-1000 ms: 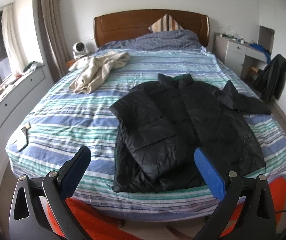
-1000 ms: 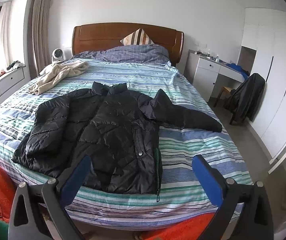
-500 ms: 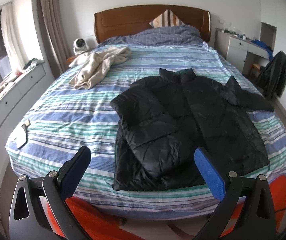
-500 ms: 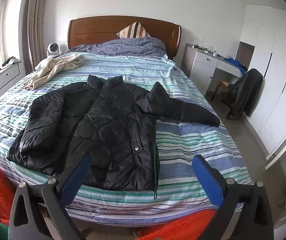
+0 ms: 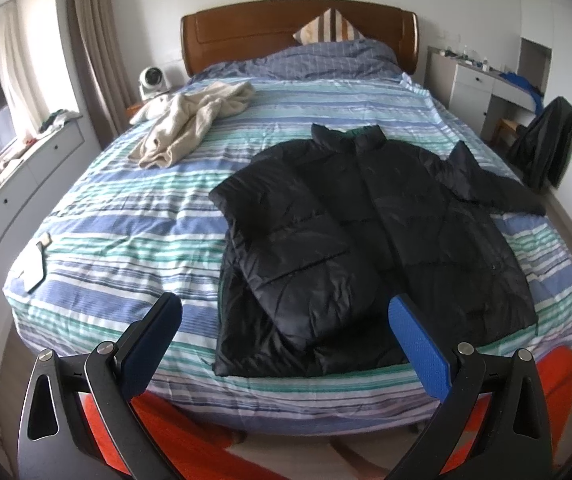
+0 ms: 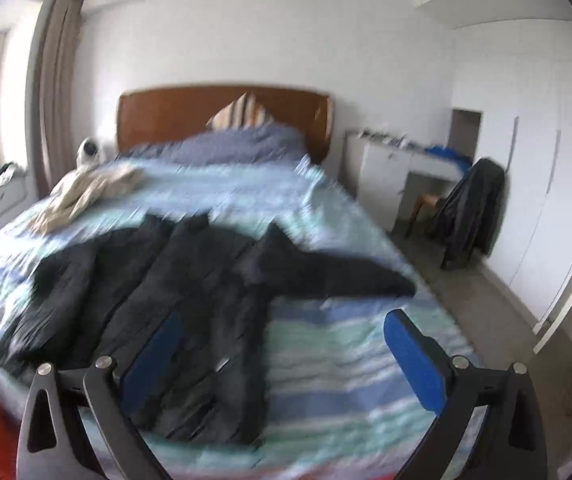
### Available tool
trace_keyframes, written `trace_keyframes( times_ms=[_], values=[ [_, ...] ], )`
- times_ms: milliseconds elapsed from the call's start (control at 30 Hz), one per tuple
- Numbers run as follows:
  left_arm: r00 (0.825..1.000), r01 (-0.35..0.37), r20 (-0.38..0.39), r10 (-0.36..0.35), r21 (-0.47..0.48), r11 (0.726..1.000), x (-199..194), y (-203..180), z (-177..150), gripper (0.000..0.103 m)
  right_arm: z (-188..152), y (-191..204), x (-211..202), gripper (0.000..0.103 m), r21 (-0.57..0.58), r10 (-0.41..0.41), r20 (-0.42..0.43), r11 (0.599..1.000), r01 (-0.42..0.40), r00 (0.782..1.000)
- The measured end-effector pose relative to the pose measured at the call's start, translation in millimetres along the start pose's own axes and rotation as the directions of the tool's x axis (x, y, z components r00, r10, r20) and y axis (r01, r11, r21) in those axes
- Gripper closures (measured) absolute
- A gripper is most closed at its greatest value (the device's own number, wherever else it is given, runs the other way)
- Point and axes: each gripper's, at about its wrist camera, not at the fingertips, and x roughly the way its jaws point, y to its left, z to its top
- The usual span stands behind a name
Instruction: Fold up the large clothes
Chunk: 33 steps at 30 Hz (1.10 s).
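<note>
A black puffer jacket (image 5: 366,232) lies front-up on the striped bed (image 5: 126,216). Its left sleeve is folded over the body and its right sleeve (image 5: 486,184) stretches out toward the bed's right edge. My left gripper (image 5: 284,320) is open and empty, held off the foot of the bed in front of the jacket's hem. My right gripper (image 6: 282,344) is open and empty, above the jacket's lower right part (image 6: 206,320). The right wrist view is blurred; the outstretched sleeve (image 6: 346,276) lies ahead of the gripper.
A beige garment (image 5: 190,124) lies at the bed's far left. A wooden headboard (image 5: 298,28) and pillows stand behind. A white desk (image 5: 482,84) and a chair with a dark coat (image 5: 542,148) are on the right. A white cabinet (image 5: 10,184) runs along the left. An orange rug (image 5: 158,432) lies below.
The right gripper has swung forward and lower over the bed, closer to the jacket, blurring its view. The left gripper has drawn slightly nearer the bed's foot. Both stay open.
</note>
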Motion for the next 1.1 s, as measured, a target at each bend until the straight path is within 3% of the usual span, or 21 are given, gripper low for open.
trace_keyframes(
  times_ms=[67,133,200,300,367,400,433,533,600,633,667,700,733,833,867,1000,1100],
  values=[
    [1.000,-0.006,-0.004,0.006,0.002,1.000,2,-2,1,0.000,7,-37,33,0.000,0.059,0.114,0.056,0.991,-0.118,0.992],
    [1.000,-0.010,-0.007,0.010,0.002,1.000,3,-4,2,0.000,6,-81,89,0.000,0.186,0.174,0.019,0.967,-0.175,0.985],
    [1.000,-0.011,-0.011,0.011,-0.001,1.000,6,-6,2,0.000,-5,-122,152,0.000,0.318,0.180,-0.060,0.936,-0.152,0.982],
    [0.999,-0.025,-0.032,0.025,-0.005,1.000,12,-8,3,0.000,-35,-175,247,0.000,0.479,0.161,-0.185,0.876,-0.054,0.970],
    [0.998,-0.039,-0.047,0.039,-0.007,0.999,16,-8,3,0.000,-61,-205,298,0.000,0.622,0.205,-0.236,0.783,-0.014,0.950],
    [0.997,-0.050,-0.057,0.049,-0.010,0.999,18,-7,3,0.000,-75,-218,320,0.000,0.697,0.234,-0.252,0.717,0.008,0.939],
    [0.996,-0.061,-0.068,0.060,-0.017,0.998,21,-5,3,0.000,-90,-231,342,0.000,0.773,0.236,-0.257,0.632,0.053,0.937],
    [0.991,-0.078,-0.113,0.073,-0.043,0.996,31,-1,1,0.000,-112,-245,377,0.004,0.881,0.246,-0.190,0.470,0.055,0.950],
    [0.986,-0.080,-0.152,0.070,-0.059,0.995,39,2,-1,0.000,-120,-249,396,0.015,0.892,0.217,-0.233,0.435,0.120,0.948],
    [0.984,-0.080,-0.165,0.069,-0.062,0.995,43,2,-2,0.000,-124,-250,400,0.040,0.893,0.202,-0.255,0.424,0.150,0.946],
    [0.981,-0.084,-0.182,0.072,-0.063,0.994,47,1,-3,0.000,-128,-254,405,0.071,0.896,0.188,-0.280,0.403,0.186,0.941],
    [0.978,-0.093,-0.194,0.080,-0.059,0.994,50,0,-4,0.000,-129,-256,405,0.080,0.901,0.184,-0.278,0.390,0.190,0.943],
    [0.976,-0.099,-0.198,0.087,-0.054,0.994,51,0,-4,0.000,-122,-257,398,0.085,0.896,0.145,-0.259,0.405,0.182,0.955],
    [0.977,-0.111,-0.188,0.103,-0.033,0.993,51,-4,-3,0.000,-90,-258,349,0.089,0.813,-0.056,-0.179,0.553,0.180,0.982],
    [0.978,-0.107,-0.184,0.099,-0.031,0.994,52,-6,-3,0.000,-89,-259,337,0.089,0.795,-0.088,-0.168,0.577,0.188,0.982],
    [0.978,-0.036,-0.208,0.031,-0.021,0.999,69,-14,-3,0.000,-119,-267,339,0.089,0.735,-0.079,-0.351,0.594,0.327,0.933],
    [0.986,-0.032,-0.160,0.038,0.040,0.999,70,-26,-1,0.000,-144,-264,338,0.085,0.775,-0.054,-0.362,0.537,0.333,0.930]
  ],
)
